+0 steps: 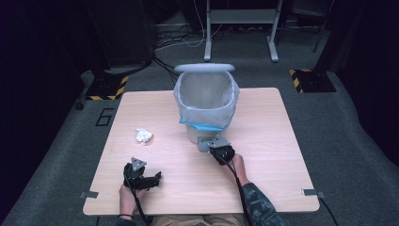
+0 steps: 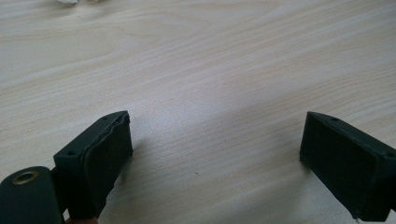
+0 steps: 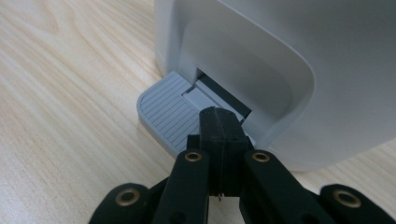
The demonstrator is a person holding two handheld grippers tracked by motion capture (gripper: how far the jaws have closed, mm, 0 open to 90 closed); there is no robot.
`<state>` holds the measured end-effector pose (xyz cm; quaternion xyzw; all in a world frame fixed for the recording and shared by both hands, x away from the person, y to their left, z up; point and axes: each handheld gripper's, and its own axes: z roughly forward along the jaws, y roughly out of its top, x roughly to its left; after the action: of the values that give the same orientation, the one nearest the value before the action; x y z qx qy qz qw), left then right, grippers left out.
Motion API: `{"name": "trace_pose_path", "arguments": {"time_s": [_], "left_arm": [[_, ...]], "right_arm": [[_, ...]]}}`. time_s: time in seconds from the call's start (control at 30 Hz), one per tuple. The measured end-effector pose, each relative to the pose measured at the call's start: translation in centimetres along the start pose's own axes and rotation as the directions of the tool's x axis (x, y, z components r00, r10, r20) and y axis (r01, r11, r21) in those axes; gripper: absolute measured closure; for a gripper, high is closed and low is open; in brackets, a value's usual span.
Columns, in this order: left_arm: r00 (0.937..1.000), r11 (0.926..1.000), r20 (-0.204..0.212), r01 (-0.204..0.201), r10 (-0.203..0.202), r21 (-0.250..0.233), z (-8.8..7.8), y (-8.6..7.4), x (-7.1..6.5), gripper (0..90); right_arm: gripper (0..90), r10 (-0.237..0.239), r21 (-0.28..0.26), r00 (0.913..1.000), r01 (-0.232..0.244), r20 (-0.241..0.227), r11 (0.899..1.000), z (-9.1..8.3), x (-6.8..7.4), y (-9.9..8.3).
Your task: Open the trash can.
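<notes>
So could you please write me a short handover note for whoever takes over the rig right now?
Right claw: shut, tips pressing on the bin's pedal; lid is up.
Left claw: open, holds nothing, low over the table near its front left.
Paper ball: on the table, left of the bin, beyond the left claw.
Done: bin opened.
Left: probably grab the paper ball, drop it in the bin, release the pedal.

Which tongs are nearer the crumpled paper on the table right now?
Left. The left tongs sit open on the table, toward the person from the paper. The right tongs, shut, press the bin pedal, farther off to its right.
</notes>
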<state>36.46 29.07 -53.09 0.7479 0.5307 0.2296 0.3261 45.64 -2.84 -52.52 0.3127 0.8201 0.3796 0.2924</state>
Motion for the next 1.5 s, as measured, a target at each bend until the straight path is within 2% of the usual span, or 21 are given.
{"name": "trace_pose_path", "arguments": {"time_s": [0.23,0.67,0.8,1.2,1.3,1.33,1.5], "left_arm": [[1.0,1.0,-0.002,-0.004,0.004,-0.001,0.0,0.0,0.0,9.8],[0.9999,0.9999,-0.005,-0.013,0.013,0.0,-0.1,0.0,0.1,9.9],[1.0,1.0,-0.002,-0.009,0.009,-0.002,0.0,0.0,0.0,9.9],[0.9999,0.9999,-0.001,-0.011,0.011,0.001,-0.1,0.0,0.0,9.4],[0.9998,0.9997,-0.002,-0.019,0.019,0.014,-0.2,0.1,0.0,7.7],[0.9996,0.9994,0.004,-0.028,0.028,0.022,-0.4,0.3,0.1,6.9],[0.9997,0.9999,0.02,-0.013,0.013,-0.008,-1.6,1.2,0.9,6.5]], "right_arm": [[90.0,0.014,0.012,0.9999,-0.014,0.009,1.0,0.2,0.0,0.1],[90.0,0.017,0.006,0.9998,-0.017,0.009,1.0,0.2,0.2,0.0],[90.0,-0.002,0.012,0.9998,0.002,0.018,1.0,0.2,0.2,0.0],[90.0,0.011,0.009,0.9998,-0.011,0.016,1.0,0.2,0.1,0.0],[90.0,0.001,0.006,0.9999,-0.001,0.016,1.0,0.2,0.0,0.0],[90.0,0.016,0.009,0.9998,-0.016,0.015,1.0,0.2,0.1,0.0],[90.0,0.0,0.005,0.9999,0.0,0.017,1.0,0.2,0.0,0.0]]}}
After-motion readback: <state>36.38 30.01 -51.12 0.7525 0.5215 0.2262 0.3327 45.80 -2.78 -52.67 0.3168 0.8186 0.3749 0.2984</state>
